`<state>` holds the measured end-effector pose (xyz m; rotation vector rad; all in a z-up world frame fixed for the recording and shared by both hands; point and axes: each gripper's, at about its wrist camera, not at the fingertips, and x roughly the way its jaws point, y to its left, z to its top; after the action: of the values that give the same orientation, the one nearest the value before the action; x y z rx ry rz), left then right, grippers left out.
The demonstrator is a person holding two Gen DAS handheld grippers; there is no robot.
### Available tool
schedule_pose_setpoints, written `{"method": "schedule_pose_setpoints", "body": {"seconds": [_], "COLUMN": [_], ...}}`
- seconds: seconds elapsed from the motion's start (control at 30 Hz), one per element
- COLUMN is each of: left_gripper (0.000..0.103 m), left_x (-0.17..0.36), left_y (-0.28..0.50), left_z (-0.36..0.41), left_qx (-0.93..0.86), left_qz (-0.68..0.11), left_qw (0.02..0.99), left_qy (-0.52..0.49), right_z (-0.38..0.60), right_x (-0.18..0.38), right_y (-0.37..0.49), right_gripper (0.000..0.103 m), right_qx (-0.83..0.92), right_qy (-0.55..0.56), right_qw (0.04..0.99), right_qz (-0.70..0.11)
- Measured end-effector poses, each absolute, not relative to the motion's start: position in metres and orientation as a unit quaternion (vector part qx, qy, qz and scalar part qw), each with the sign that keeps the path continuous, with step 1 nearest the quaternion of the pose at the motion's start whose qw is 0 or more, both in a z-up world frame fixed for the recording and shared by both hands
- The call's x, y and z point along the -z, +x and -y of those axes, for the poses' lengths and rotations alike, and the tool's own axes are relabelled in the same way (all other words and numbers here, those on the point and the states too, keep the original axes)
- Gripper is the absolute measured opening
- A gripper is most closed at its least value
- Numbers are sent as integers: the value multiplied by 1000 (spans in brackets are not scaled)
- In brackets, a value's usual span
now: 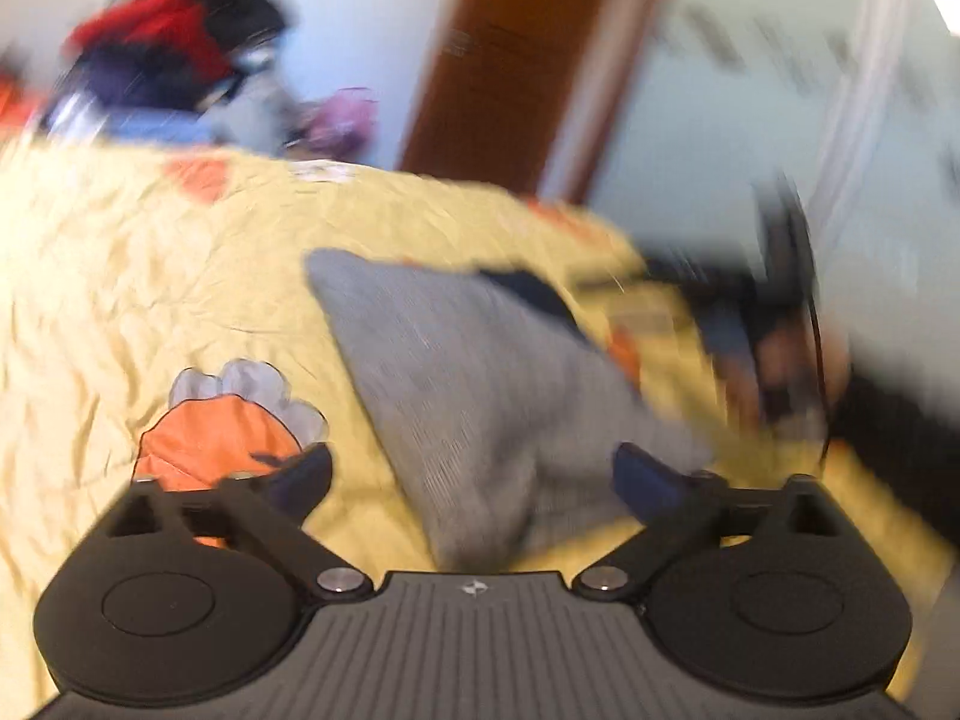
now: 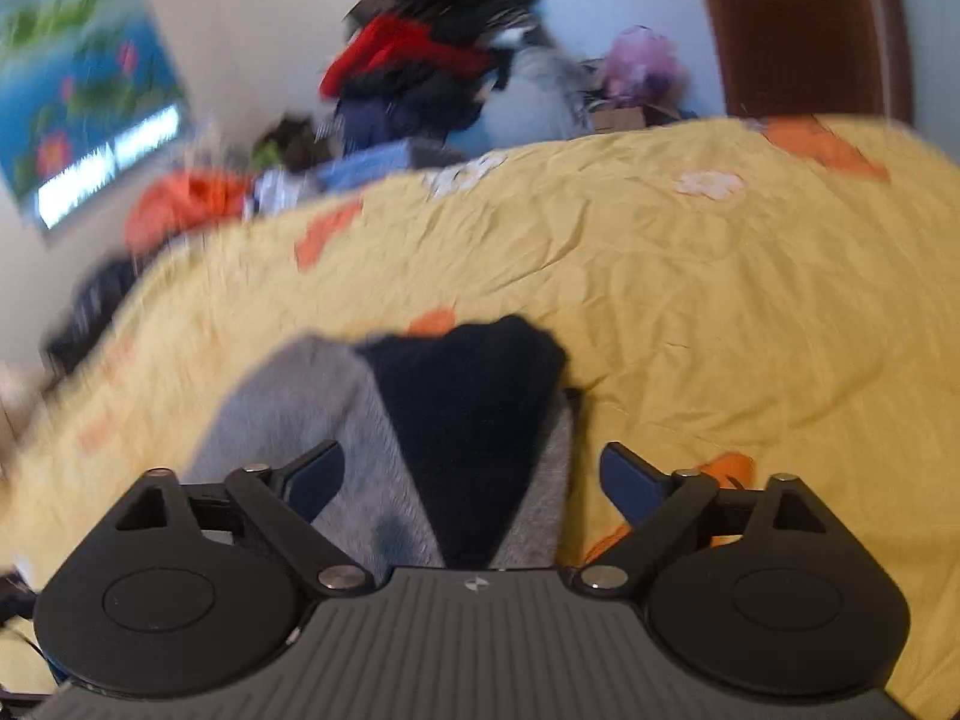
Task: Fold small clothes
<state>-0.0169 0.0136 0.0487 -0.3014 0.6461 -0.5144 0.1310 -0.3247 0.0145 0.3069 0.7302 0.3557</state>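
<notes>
A small grey garment (image 1: 456, 384) with a dark navy part (image 1: 534, 291) lies on the yellow bedspread (image 1: 150, 276). My left gripper (image 1: 474, 474) is open, its fingers apart above the garment's near end. In the right wrist view the same grey garment (image 2: 312, 420) shows with its navy panel (image 2: 474, 420) on top. My right gripper (image 2: 471, 474) is open above its near edge and holds nothing. Both views are motion-blurred.
The bedspread has orange and grey printed patches (image 1: 222, 432). A heap of clothes (image 2: 432, 54) is piled beyond the bed's far edge. A brown door (image 1: 510, 60) stands behind. A dark blurred shape (image 1: 780, 324) is at the bed's right side. A picture (image 2: 78, 90) hangs left.
</notes>
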Motion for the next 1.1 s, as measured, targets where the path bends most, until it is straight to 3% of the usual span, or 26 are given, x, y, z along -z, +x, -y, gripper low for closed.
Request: {"method": "schedule_pose_setpoints", "body": {"seconds": [0.17,0.33,0.37,0.4,0.43,0.47,0.57,0.8,0.87,0.97,1.03,1.07,1.1], "left_gripper": [101,98,81,50,46,42,35,39,46,48,63,82,89], "left_x": [-7,5,3,3,2,-1,-16,-47,-40,-44,-55,-59,-59], "left_y": [85,144,150,154,157,157,152,158,160,123,75,49,21], "left_z": [-38,-7,-1,6,10,9,-1,-50,-59,-61,-54,-49,-42], "left_qx": [219,218,219,211,205,207,213,161,133,109,115,116,121], "left_qz": [-395,-437,-444,-457,-467,-467,-468,-436,-438,-414,-360,-333,-305], "left_qw": [817,792,795,801,806,809,814,860,869,894,923,935,944], "left_qy": [-358,-367,-351,-326,-301,-292,-272,-209,-189,-134,-71,-34,7], "right_z": [358,343,337,332,326,320,313,266,250,245,252,257,261], "right_x": [17,24,24,24,23,25,25,7,8,10,2,-4,-8], "right_y": [157,178,180,181,183,182,181,186,195,194,174,161,147], "right_gripper": [88,92,92,83,58,46,36,35,39,46,56,58,63], "right_qx": [-161,-192,-197,-201,-209,-210,-222,-277,-264,-219,-229,-235,-240], "right_qy": [292,329,325,317,309,292,296,317,307,289,276,266,257], "right_qw": [846,826,826,828,827,828,825,809,813,828,833,837,840], "right_qz": [-415,-415,-416,-416,-420,-431,-427,-410,-418,-429,-422,-416,-413]}}
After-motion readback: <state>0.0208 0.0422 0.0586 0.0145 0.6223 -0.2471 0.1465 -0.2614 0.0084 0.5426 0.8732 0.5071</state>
